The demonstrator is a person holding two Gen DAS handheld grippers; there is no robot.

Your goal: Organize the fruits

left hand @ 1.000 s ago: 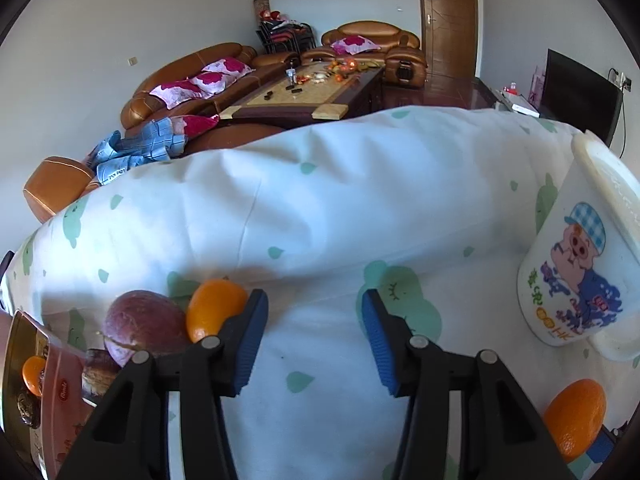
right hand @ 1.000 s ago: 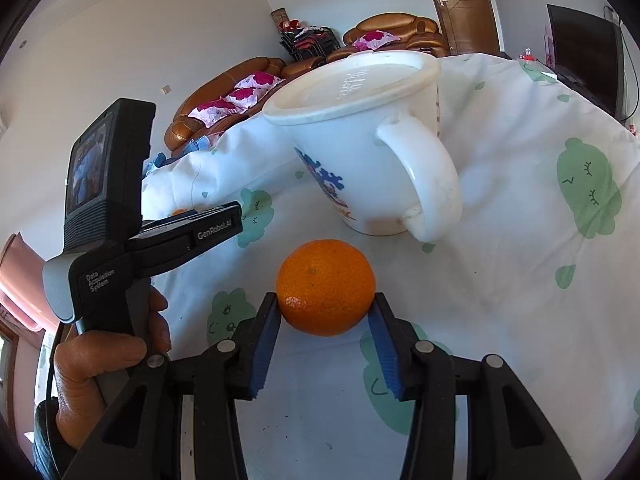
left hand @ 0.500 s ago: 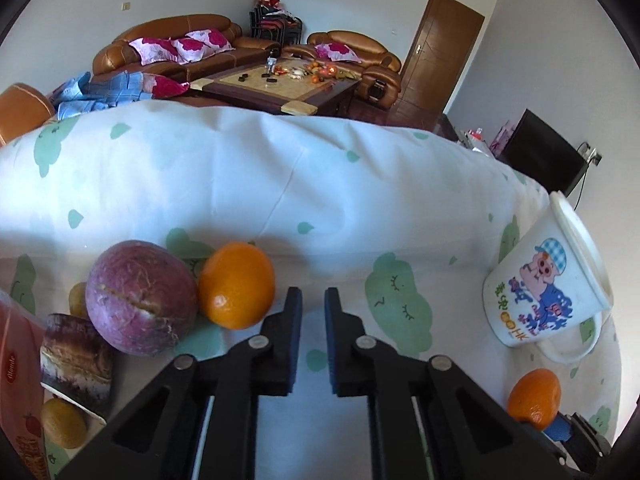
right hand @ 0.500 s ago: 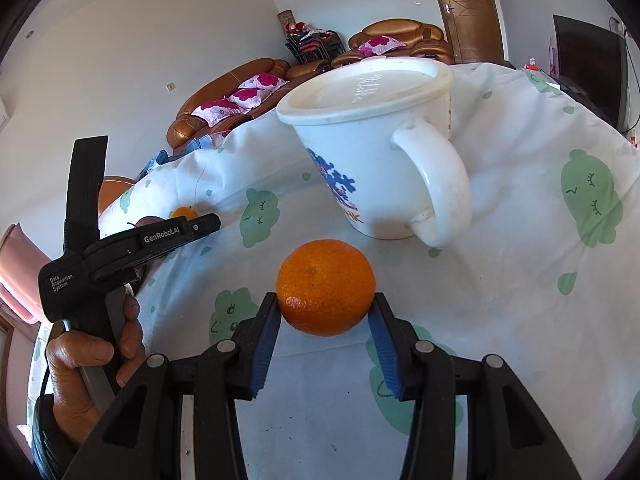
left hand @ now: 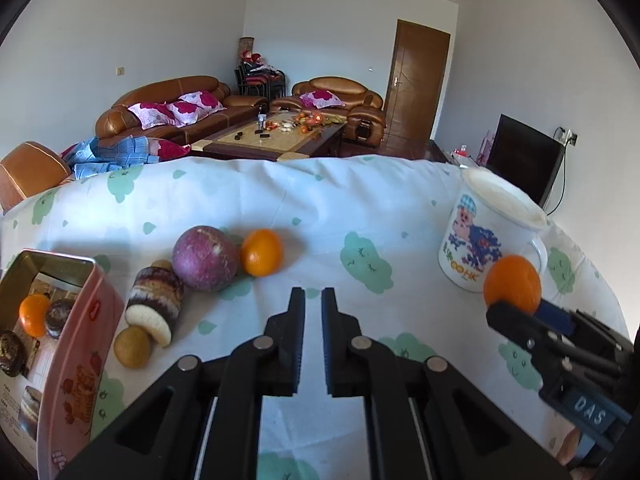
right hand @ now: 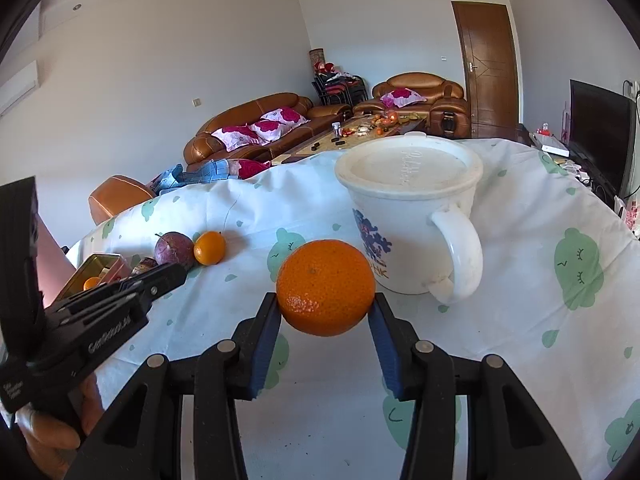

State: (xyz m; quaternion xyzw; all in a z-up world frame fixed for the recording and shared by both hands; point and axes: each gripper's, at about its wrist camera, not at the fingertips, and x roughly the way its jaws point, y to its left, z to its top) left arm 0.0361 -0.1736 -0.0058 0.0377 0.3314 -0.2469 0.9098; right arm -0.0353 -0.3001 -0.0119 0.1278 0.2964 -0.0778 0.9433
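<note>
Jaws of the right gripper (right hand: 325,312) pinch a round orange (right hand: 326,287) with a dimpled, glossy peel, its blue pads pressed to either side; the fruit is held off the tabletop (right hand: 520,300), just in front of the white mug (right hand: 416,224). Jaws of the left gripper (left hand: 313,304) are nearly pressed together, a thin gap between them, with nothing inside.

A thin white cloth printed with pale green cloud and leaf shapes covers the tabletop and lies in soft creases. The mug is smooth and glazed, with a flat white lid, a thick looped handle and a cartoon print on its side.

Well to the left sit a dull purple, slightly wrinkled round fruit (left hand: 205,258) and a smaller shiny orange (left hand: 262,252), touching each other. Just beside them are a brown-and-cream layered cake roll (left hand: 154,304) and a small matte yellow-brown fruit (left hand: 132,346). An open pink metal tin (left hand: 80,344) with a reflective inside stands at the far left edge; another small orange (left hand: 34,314) and dark round pieces show in it.

Between the two grippers the cloth is bare. From the right wrist view, the left gripper's black plastic body partly hides the tin and the cake roll.
</note>
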